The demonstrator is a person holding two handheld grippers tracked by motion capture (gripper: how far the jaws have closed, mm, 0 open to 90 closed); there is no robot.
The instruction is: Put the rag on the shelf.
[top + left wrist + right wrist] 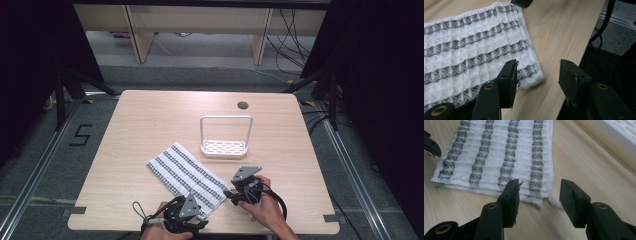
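My left gripper point(537, 75) stands with its jaws wide apart and empty, bracketing the near corner of the white waffle-weave towel with grey patterned stripes point(471, 47), one jaw over the cloth and the other over bare wood. My right gripper point(539, 195) is equally wide and empty, set at the towel's other near corner. The towel lies folded flat at the front of the light wooden table point(150, 115), its long axis running diagonally from the near edge toward the far left, stripes along it. If I close too shallow I may catch only the top layer, and the fold would open. The white slotted rack with a hoop handle point(225, 137) stands just beyond.
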